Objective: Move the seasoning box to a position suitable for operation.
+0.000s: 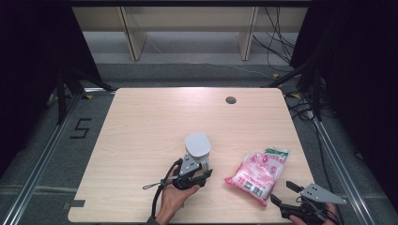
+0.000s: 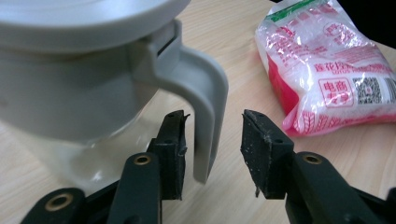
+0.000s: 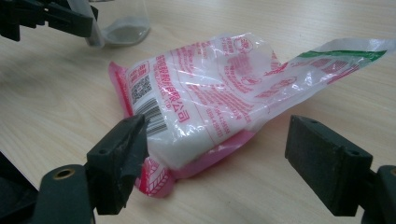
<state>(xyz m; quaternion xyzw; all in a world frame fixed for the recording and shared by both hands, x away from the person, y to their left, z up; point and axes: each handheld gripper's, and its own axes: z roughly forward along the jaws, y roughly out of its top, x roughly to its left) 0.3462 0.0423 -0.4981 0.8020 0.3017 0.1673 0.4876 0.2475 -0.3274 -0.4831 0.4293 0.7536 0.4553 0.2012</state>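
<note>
The left hand-held gripper (image 2: pixel 212 151) has its jaws part-closed either side of the grey handle (image 2: pixel 205 107) of a lidded glass jug (image 1: pixel 197 150) standing mid-table (image 1: pixel 141 122), the pads not yet pressing; the handle looks like the obvious way to lift it. To the right lies a pink-printed bag (image 3: pixel 205 102) on its side, the right hand-held gripper (image 3: pixel 219 158) wide open just before its near end, seemingly ready to grip.
</note>
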